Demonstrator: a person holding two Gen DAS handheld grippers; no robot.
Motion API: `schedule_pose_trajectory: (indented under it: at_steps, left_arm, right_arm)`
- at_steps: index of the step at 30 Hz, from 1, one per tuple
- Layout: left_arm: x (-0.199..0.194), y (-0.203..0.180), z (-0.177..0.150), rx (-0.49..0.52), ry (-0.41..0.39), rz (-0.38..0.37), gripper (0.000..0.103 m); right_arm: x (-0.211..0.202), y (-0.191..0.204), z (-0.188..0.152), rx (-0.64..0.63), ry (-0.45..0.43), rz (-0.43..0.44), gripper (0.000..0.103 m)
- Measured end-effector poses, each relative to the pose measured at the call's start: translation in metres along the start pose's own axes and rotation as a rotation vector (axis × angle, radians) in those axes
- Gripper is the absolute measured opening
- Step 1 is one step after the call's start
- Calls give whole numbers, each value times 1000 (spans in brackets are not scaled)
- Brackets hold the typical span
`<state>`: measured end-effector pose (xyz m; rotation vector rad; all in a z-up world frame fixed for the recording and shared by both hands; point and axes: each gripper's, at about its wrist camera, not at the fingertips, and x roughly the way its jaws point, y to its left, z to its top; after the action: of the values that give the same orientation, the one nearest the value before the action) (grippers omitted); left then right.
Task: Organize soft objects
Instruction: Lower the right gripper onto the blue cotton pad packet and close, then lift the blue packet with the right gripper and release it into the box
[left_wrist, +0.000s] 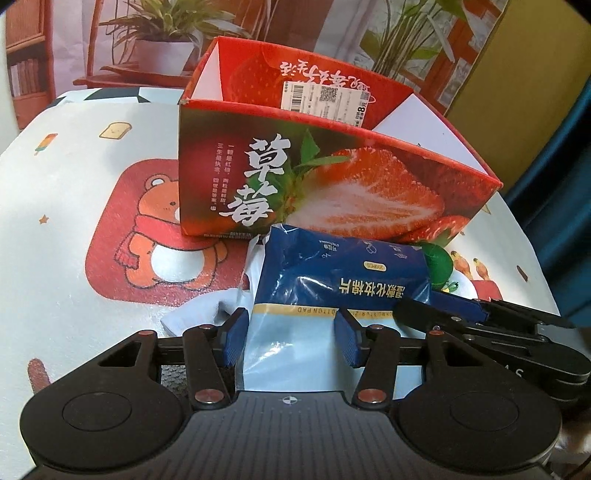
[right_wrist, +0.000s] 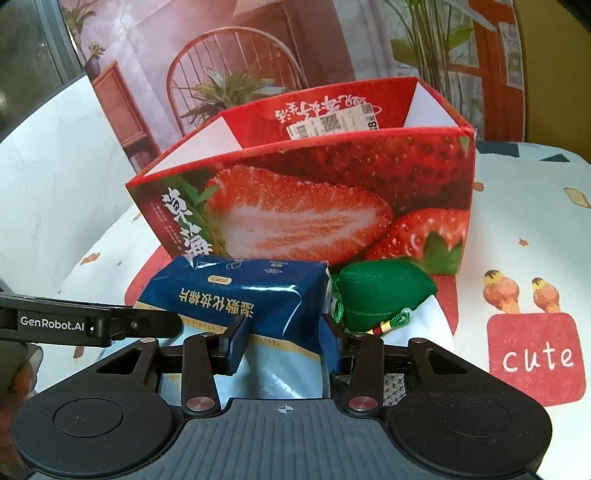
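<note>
A blue cotton-pad package (left_wrist: 343, 269) lies on the tablecloth in front of an open strawberry box (left_wrist: 332, 184). My left gripper (left_wrist: 291, 336) has the package's pale near end between its blue pads, and both pads touch it. In the right wrist view the same package (right_wrist: 240, 291) fills the gap of my right gripper (right_wrist: 284, 345), whose pads press its sides. A green fabric pouch (right_wrist: 384, 295) with a cord rests to the right of the package, against the box (right_wrist: 314, 203). Each gripper's black fingers (left_wrist: 517, 325) show at the edge of the other's view.
A cartoon-print tablecloth (left_wrist: 92, 221) covers the round table, which drops away at left and right. A crumpled pale bag (left_wrist: 192, 314) lies left of the package. A printed room backdrop (right_wrist: 240, 55) hangs behind the box. The box interior shows only a shipping label (left_wrist: 325, 99).
</note>
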<state>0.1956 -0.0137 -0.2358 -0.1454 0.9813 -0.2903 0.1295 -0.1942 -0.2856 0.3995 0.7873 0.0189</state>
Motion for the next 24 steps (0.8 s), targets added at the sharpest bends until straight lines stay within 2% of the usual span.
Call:
schedule_pose_trajectory:
  at_steps: [3,14,17,19,24]
  left_arm:
    - [0,0,-1,3,1,-10,47]
    - [3,1,-2,10,16,-19,43]
    - [1,-1,-2,30,15,-20,38]
    - [-1,-2,-2,53,7,-17,31]
    - [-8,-4,-1,80,-6,-37,24]
  right_arm:
    - [1,-1,0,2,5,-1,40]
    - [4,-9,1,60,49,3,42]
    - [3,-10,1,62,54,4,40]
    - [3,-10,1,62,57,10,34]
    - [-2,-8,5,44,45,14,26]
